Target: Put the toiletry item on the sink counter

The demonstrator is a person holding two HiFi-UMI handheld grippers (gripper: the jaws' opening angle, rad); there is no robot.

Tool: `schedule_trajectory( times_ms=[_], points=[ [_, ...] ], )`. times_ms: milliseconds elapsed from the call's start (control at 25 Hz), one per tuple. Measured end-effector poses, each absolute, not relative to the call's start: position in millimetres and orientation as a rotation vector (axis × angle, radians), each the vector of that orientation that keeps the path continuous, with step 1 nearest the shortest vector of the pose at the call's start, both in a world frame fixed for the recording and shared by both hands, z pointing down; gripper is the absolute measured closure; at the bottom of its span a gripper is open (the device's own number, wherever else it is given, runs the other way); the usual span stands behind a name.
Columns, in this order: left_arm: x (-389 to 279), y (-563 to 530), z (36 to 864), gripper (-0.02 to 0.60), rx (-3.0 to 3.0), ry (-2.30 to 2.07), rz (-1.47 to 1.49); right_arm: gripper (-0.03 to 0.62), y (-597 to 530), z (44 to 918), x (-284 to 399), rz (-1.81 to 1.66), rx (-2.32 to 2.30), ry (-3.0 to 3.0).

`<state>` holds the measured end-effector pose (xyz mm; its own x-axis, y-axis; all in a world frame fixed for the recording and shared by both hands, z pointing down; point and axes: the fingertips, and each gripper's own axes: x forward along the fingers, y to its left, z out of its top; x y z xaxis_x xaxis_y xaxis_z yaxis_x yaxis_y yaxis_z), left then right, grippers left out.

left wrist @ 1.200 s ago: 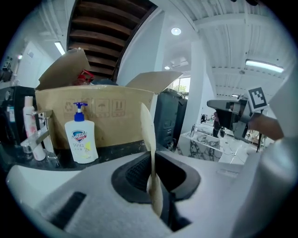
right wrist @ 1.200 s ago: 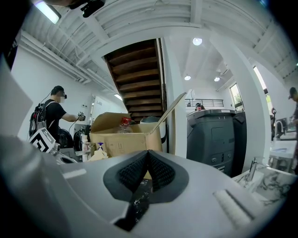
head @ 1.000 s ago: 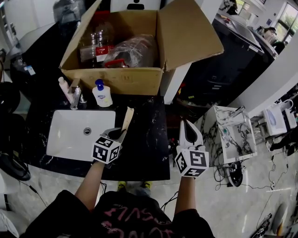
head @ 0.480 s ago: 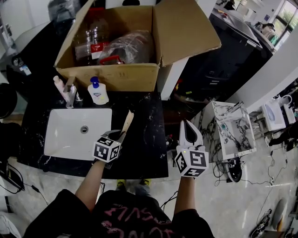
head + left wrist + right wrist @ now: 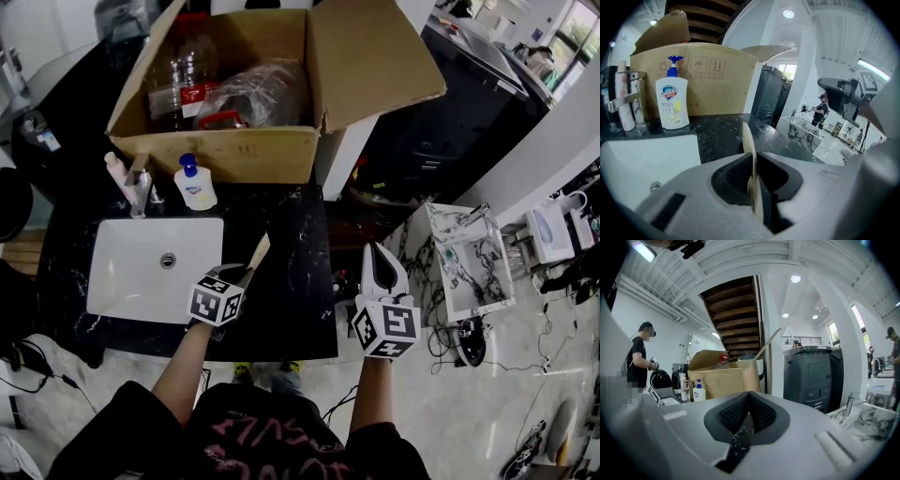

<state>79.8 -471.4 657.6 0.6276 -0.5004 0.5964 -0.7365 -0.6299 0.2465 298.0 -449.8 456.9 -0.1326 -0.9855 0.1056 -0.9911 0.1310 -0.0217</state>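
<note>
My left gripper (image 5: 242,275) is shut on a thin, flat, cream-coloured toiletry item (image 5: 258,252) that sticks up out of the jaws. It hangs over the black marble counter (image 5: 302,281), just right of the white sink basin (image 5: 141,277). In the left gripper view the item (image 5: 748,146) shows edge-on between the pads of that gripper (image 5: 753,165). My right gripper (image 5: 377,255) is shut with nothing in it, out past the counter's right edge. Its pads (image 5: 737,413) meet in the right gripper view.
A blue-capped soap pump bottle (image 5: 195,186) and a chrome faucet (image 5: 141,190) stand behind the basin. An open cardboard box (image 5: 234,150) with bottles and plastic wrap fills the back of the counter. A small marble stand (image 5: 469,272) stands on the floor at right. A person (image 5: 640,359) stands far left.
The head view has slid a little, so counter and box sit slightly left. The left gripper with the flat item is a touch lower in the picture. Both grippers stay shut.
</note>
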Motion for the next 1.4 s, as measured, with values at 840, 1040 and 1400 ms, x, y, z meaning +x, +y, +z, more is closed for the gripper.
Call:
schedule_trajectory(
  times_ms=[840,1040,1400],
  points=[
    [79.0,-463.4,630.7,0.522,2.456,-0.969,0.619,0.581,-443.8,446.5,288.4,0.110,2.021,-2.334],
    [71.5,-462.2,619.5,0.529,2.472,-1.006,0.602,0.580,-440.4,438.5,284.9,0.091,2.021,-2.350],
    [61.0,-468.0,574.2,0.561,2.546,-1.095,0.527,0.581,-438.1,427.0,277.3,0.075,2.023,-2.380]
  ],
)
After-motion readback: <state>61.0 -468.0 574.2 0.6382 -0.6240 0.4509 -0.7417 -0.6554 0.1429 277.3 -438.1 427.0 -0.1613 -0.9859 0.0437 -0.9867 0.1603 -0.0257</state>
